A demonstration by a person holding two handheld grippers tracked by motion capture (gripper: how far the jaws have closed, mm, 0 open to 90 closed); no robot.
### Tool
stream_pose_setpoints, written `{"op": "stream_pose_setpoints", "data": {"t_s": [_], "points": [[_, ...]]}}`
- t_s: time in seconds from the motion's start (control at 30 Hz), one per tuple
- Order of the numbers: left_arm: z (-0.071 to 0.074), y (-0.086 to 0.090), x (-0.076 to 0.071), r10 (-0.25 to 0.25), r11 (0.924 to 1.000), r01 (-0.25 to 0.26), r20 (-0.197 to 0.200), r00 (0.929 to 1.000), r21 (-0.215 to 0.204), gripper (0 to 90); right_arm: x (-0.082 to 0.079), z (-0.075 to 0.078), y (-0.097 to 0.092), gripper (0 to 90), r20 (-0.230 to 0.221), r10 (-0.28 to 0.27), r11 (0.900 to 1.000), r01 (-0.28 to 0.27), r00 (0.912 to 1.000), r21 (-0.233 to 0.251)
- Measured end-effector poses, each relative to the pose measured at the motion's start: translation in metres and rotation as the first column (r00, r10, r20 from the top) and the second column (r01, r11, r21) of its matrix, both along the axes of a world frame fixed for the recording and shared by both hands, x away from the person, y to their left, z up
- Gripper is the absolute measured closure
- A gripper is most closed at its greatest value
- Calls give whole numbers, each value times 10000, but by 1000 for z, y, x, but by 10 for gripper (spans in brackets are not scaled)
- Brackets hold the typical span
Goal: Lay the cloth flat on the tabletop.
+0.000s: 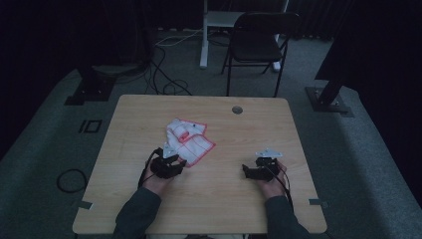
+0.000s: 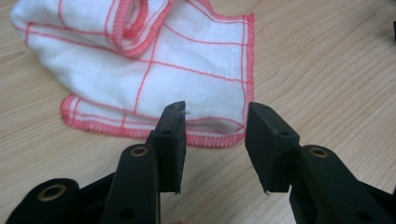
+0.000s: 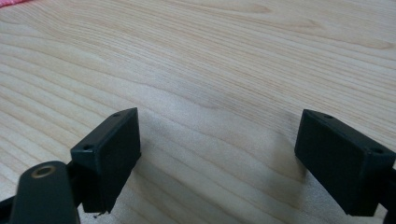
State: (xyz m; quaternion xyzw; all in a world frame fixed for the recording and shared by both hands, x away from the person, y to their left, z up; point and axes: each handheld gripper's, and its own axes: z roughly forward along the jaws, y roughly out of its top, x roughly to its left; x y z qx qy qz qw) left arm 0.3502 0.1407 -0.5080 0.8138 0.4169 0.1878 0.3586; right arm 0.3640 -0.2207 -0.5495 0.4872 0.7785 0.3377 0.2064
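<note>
- Left gripper (image 2: 215, 123): held low over the wooden table (image 1: 219, 199), jaws parted with nothing between them, tips just short of the cloth's near hem.
- Cloth (image 1: 190, 141): white with red grid lines and red stitched edging, lying rumpled left of table centre, its far part folded over.
- Right gripper (image 3: 219, 154): well apart from the cloth, jaws spread wide over bare wood.
</note>
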Motion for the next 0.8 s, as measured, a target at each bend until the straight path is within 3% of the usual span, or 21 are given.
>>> {"op": "stream_pose_setpoints", "data": {"t_s": [0.27, 0.73, 0.8], "points": [[-5, -12, 8, -122, 9997, 122, -45, 9999, 196, 592, 0, 0, 0, 142, -9, -4, 10000, 4, 10000, 6], [-20, -29, 22, 112, 9976, -99, -184, 9998, 688, 567, 0, 0, 0, 142, -6, 0, 10000, 0, 10000, 6], [-22, -29, 24, 154, 9964, -133, -245, 9996, 839, 604, 0, 0, 0, 142, -7, -3, 10000, 3, 10000, 6]]}}
